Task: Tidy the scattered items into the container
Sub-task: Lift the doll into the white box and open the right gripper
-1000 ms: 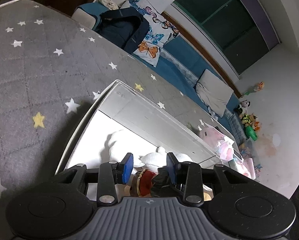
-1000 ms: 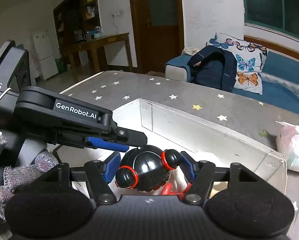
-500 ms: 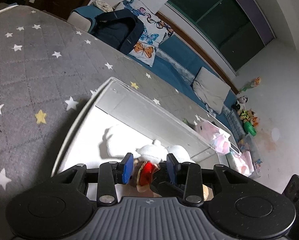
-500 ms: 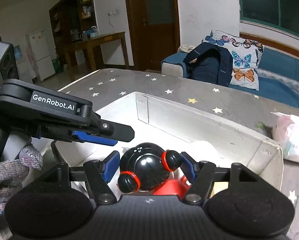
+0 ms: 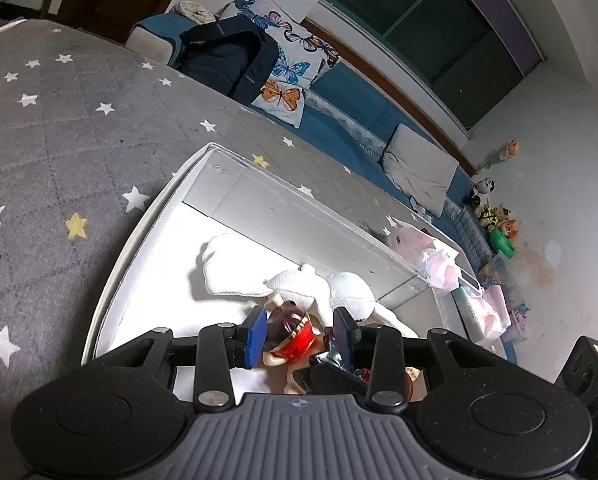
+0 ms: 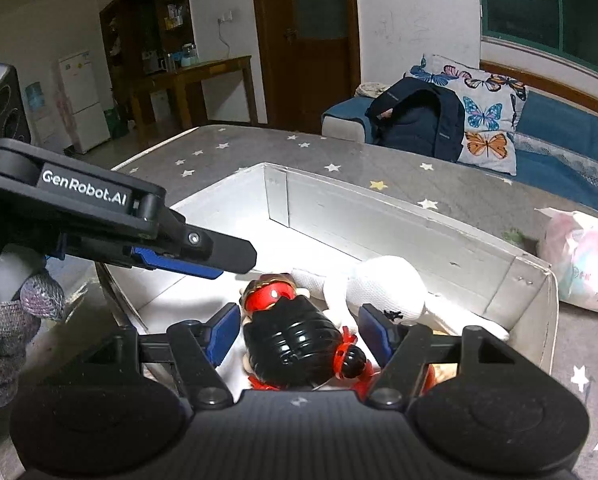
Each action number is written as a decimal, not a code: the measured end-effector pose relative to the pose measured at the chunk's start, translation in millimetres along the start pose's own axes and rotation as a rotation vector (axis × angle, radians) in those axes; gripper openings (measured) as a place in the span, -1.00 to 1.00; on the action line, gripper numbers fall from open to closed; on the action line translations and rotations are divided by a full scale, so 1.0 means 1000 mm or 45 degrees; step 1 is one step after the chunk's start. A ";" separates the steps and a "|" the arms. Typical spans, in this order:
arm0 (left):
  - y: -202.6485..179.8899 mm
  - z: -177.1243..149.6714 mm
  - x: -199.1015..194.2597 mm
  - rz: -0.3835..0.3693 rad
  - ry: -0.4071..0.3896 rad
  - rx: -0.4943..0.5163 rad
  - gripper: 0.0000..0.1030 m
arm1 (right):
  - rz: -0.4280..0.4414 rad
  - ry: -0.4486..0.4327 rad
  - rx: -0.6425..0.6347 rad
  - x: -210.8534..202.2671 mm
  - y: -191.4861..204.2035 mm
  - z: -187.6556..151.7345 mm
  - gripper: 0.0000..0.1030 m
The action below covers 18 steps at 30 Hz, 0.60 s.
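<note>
Doll (image 6: 295,344): laid in the white container (image 6: 399,220), untouched.
Right tool (image 6: 297,334): held above, fingers apart.
Left tool (image 5: 301,334): angled down, spread.

Dark backpack (image 6: 417,122) against butterfly pillow (image 6: 485,110); white fridge (image 6: 83,100) behind
</note>
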State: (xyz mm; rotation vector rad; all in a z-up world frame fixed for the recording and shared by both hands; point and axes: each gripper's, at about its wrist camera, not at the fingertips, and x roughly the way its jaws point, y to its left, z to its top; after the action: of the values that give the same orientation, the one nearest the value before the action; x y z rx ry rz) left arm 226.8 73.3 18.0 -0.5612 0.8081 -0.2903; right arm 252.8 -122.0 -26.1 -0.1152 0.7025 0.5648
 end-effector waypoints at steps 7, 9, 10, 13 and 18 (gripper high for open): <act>-0.009 -0.010 -0.013 -0.001 -0.016 0.046 -0.25 | -0.019 -0.059 0.031 -0.029 0.005 -0.007 0.31; -0.013 -0.014 -0.019 -0.002 -0.021 0.061 -0.25 | -0.023 -0.079 0.046 -0.042 0.007 -0.010 0.32; -0.015 -0.017 -0.022 -0.002 -0.024 0.072 -0.25 | -0.028 -0.090 0.049 -0.048 0.008 -0.013 0.32; -0.021 -0.027 -0.029 -0.008 -0.024 0.099 -0.25 | -0.045 -0.112 0.057 -0.065 0.012 -0.020 0.36; -0.030 -0.046 -0.041 -0.011 -0.028 0.129 -0.25 | -0.083 -0.135 0.079 -0.088 0.018 -0.042 0.39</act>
State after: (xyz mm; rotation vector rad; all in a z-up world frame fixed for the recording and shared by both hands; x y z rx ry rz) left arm 164.7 50.4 34.3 -0.4719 0.7657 -0.3310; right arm 164.6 -158.2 0.0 -0.0496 0.6101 0.4825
